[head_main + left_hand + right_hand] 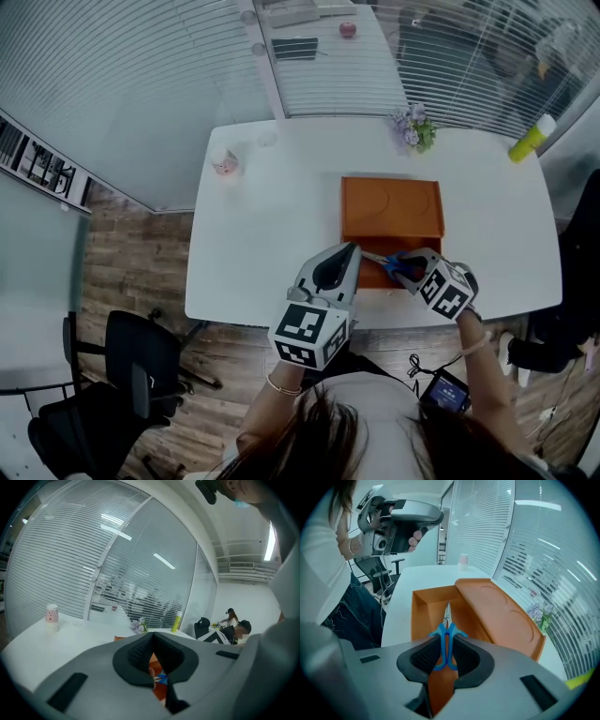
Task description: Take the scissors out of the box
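Hard to make out from the head view, tucked behind tongs. Right tongs point(445, 654) part-closed, clamping blue scissors point(446, 620) by handles, blades over open orange box point(423, 613) on desk point(397, 610). Left tongs point(153, 641) clenched, empty.

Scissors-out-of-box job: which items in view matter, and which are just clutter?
Job:
- blue-handled scissors, handles clamped in the right gripper
- orange box, lid open
- white table under it

Lying about:
- pink paper cup
- purple flower bunch
- yellow-green bottle
- black office chair
- left gripper, shut, empty
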